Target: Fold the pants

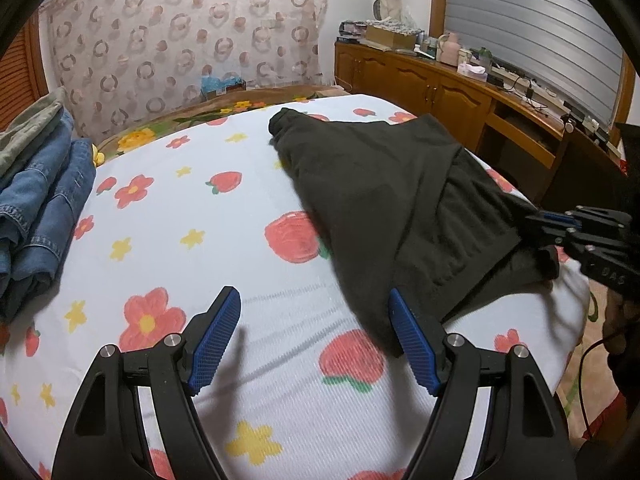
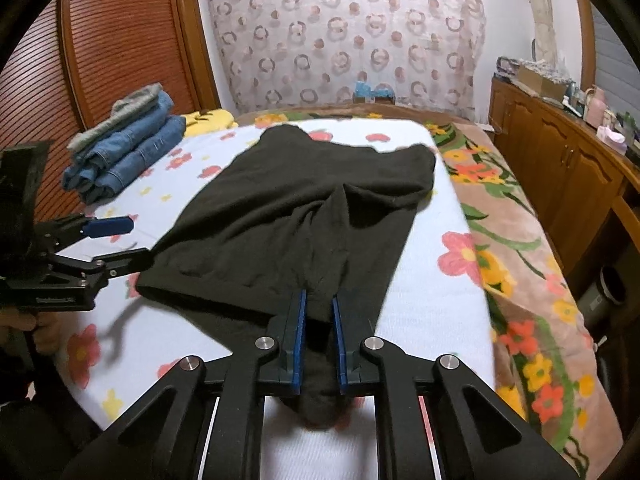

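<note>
Dark pants (image 2: 296, 208) lie partly folded on the flowered white sheet (image 2: 432, 304); they also show in the left wrist view (image 1: 384, 200). My right gripper (image 2: 319, 300) is shut on a bunched near edge of the pants, at the bed's near side; in the left wrist view it (image 1: 536, 236) sits at the right. My left gripper (image 1: 314, 304) is open and empty just above the sheet, its right finger at the pants' near corner. In the right wrist view it (image 2: 138, 240) is open at the pants' left corner.
A stack of folded jeans (image 1: 36, 208) with a grey garment on top sits at the bed's far left, also in the right wrist view (image 2: 124, 144). A wooden cabinet (image 2: 560, 168) with clutter runs along the right. A patterned curtain (image 2: 344, 32) hangs behind.
</note>
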